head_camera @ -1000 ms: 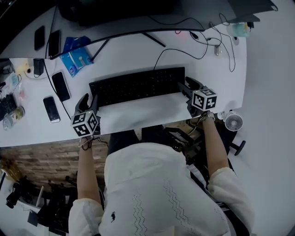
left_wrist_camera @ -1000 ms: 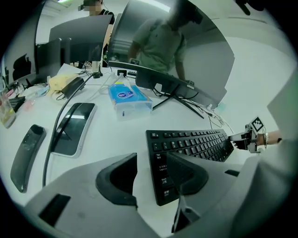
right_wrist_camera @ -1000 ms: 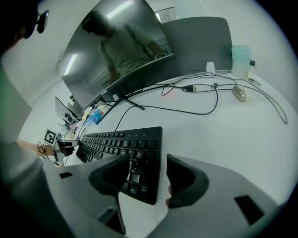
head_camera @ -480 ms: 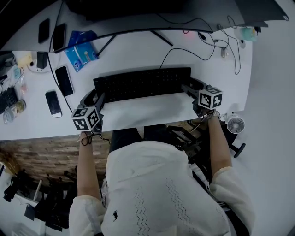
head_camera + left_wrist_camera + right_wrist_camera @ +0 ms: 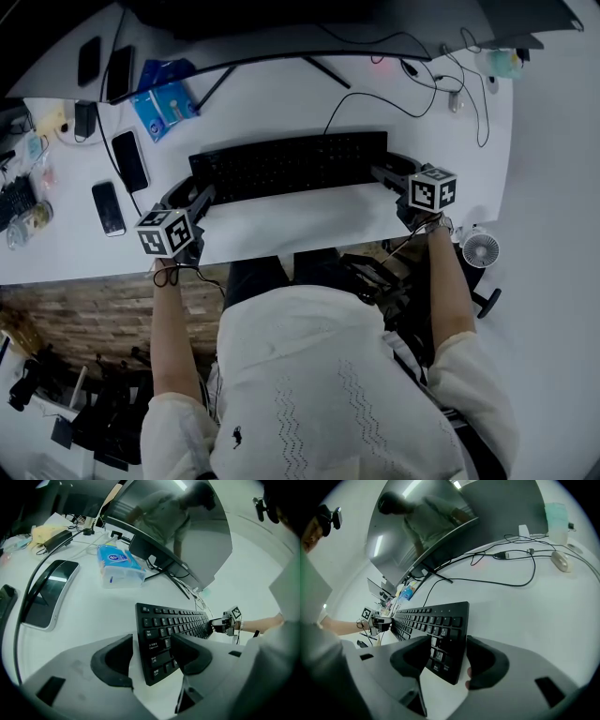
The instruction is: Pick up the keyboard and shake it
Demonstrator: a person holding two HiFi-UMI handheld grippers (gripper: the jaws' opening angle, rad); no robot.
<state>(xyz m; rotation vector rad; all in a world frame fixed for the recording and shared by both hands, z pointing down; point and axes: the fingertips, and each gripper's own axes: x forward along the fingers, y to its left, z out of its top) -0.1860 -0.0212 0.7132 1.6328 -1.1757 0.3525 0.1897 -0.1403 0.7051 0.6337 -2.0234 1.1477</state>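
Jaws of the left gripper (image 5: 151, 643) stand apart, having just been opening, with the keyboard (image 5: 289, 166) end loose between them. The right gripper (image 5: 449, 641) straddles its other end, jaws apart. It lies near the table (image 5: 309, 220) front edge.

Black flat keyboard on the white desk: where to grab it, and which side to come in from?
Take the black flat keyboard by its two short ends, coming in from the left and the right. It is long, thin and lies flat. Both ends stand clear of clutter, and its black cable leaves the far edge.
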